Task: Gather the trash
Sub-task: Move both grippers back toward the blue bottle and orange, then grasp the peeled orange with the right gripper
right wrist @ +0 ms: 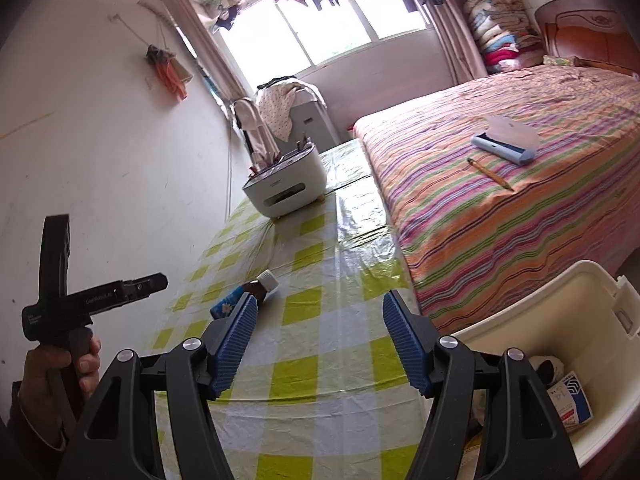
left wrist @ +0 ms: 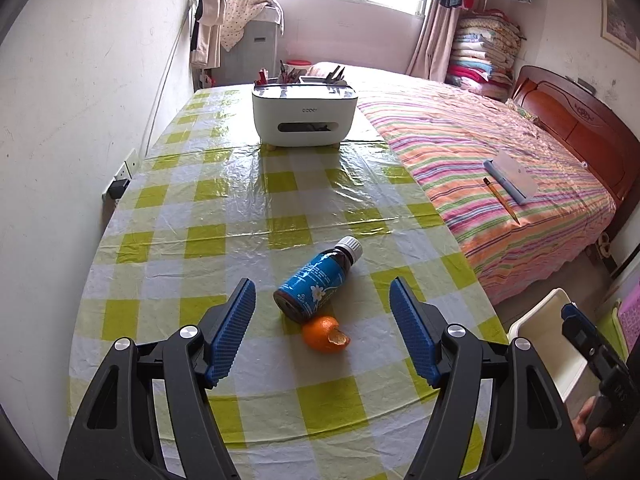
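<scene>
A brown medicine bottle [left wrist: 318, 280] with a blue label and white cap lies on its side on the yellow-checked tablecloth [left wrist: 224, 208], touching a partly peeled tangerine [left wrist: 325, 334] just nearer. The left gripper [left wrist: 322, 330] hovers over both, fingers spread wide, holding nothing. The right gripper [right wrist: 320, 344], also spread and empty, hangs above the table's near right edge, beside a cream bin [right wrist: 568, 320] holding a small carton [right wrist: 570, 400].

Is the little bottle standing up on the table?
No, the bottle lies on its side on the checked tablecloth, its base touching the partly peeled orange.
</scene>
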Available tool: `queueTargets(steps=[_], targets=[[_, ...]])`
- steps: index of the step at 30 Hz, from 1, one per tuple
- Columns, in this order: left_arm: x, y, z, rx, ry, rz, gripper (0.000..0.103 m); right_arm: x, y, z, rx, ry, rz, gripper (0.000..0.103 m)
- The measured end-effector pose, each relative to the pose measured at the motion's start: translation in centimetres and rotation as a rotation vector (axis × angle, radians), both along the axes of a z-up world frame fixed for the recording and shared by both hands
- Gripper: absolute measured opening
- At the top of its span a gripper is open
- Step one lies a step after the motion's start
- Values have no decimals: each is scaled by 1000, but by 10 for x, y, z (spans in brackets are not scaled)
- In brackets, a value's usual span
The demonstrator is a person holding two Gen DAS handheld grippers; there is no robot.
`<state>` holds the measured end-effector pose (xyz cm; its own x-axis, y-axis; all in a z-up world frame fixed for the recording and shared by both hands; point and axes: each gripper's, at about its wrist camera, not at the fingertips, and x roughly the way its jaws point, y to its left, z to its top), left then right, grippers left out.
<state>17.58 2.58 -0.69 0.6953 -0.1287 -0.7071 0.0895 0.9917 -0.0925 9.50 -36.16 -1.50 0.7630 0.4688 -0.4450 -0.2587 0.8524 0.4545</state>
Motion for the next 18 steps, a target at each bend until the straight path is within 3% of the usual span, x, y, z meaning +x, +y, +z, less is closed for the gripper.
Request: queueTargets(steps=[2,8,18], targets=[[2,5,1,3,-10,16,77,4,25,-1,-12,10,83,64],[11,24,2,-21,-14,41,77,10,100,1,-133,-10,311,64],[31,47,-16,-42,37,54,77,38,164,-30,-255,83,435,64]])
